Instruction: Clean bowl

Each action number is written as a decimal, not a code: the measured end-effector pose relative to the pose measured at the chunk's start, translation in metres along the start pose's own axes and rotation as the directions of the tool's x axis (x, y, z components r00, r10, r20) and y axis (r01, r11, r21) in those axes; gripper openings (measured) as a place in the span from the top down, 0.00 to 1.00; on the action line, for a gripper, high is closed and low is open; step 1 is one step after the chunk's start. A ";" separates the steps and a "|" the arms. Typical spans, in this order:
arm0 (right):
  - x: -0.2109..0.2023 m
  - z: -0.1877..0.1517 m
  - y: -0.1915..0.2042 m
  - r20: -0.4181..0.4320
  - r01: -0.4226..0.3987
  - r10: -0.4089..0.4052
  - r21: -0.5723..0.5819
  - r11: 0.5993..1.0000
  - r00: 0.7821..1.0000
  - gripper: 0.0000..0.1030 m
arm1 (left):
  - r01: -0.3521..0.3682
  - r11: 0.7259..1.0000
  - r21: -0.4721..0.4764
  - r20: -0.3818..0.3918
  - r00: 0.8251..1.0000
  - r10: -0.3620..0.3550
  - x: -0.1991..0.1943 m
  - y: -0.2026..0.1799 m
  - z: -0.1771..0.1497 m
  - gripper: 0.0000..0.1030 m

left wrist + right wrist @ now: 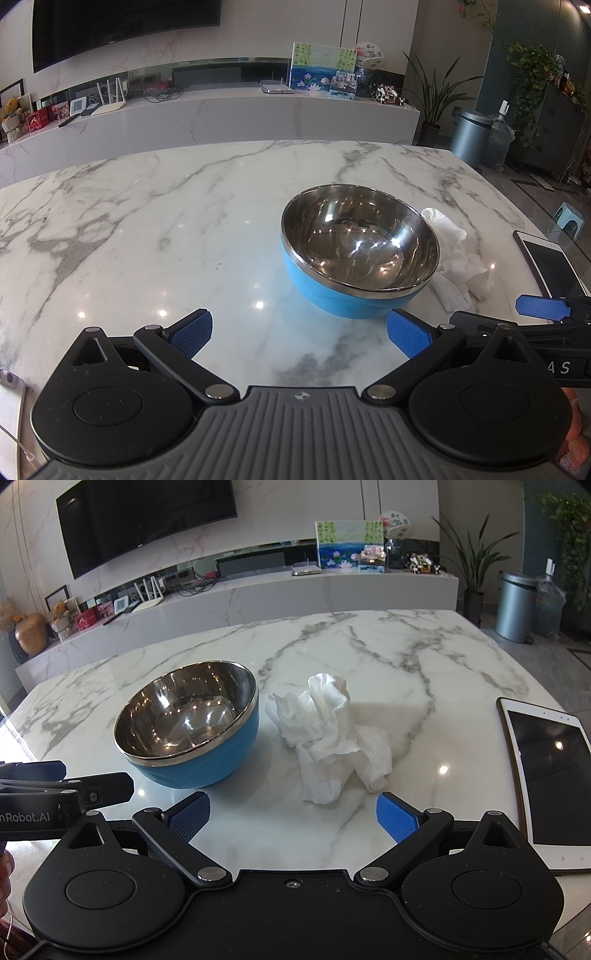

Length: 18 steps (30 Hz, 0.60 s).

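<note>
A blue bowl (360, 247) with a shiny steel inside stands upright on the marble table; it also shows in the right wrist view (188, 723). A crumpled white paper towel (332, 734) lies on the table just right of the bowl, and its edge shows in the left wrist view (458, 258). My left gripper (301, 334) is open and empty, just in front of the bowl. My right gripper (293, 816) is open and empty, just in front of the paper towel. Each gripper shows at the edge of the other's view.
A white tablet (546, 771) lies at the table's right edge, right of the paper towel; it also shows in the left wrist view (550, 266). The marble table (406, 657) stretches beyond the bowl. A long white counter (221, 114) with small items runs behind the table.
</note>
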State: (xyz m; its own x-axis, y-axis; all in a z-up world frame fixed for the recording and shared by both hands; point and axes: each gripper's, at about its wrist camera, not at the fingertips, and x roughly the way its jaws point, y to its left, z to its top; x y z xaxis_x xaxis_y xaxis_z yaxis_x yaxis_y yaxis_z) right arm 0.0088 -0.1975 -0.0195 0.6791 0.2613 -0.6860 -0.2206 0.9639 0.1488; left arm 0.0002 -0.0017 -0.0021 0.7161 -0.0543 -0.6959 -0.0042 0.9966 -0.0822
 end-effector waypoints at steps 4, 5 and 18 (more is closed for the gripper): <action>0.000 -0.001 0.000 -0.002 0.000 0.000 0.001 1.000 1.000 0.06 | -0.001 1.000 0.001 -0.001 1.000 0.001 0.000 0.000 0.000 0.01; 0.000 -0.001 0.000 -0.002 0.001 -0.001 0.001 1.000 1.000 0.06 | 0.000 1.000 0.001 -0.001 1.000 0.000 0.000 0.000 0.000 0.01; 0.002 0.000 -0.001 -0.006 0.000 0.000 0.003 1.000 1.000 0.06 | -0.002 1.000 0.002 -0.002 1.000 0.002 0.002 0.002 0.001 0.01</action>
State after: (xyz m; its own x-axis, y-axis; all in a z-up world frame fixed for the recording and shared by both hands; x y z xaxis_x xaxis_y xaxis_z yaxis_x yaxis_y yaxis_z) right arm 0.0104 -0.1981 -0.0216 0.6749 0.2612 -0.6901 -0.2187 0.9640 0.1510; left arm 0.0020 -0.0001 -0.0031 0.7145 -0.0530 -0.6976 -0.0041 0.9968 -0.0799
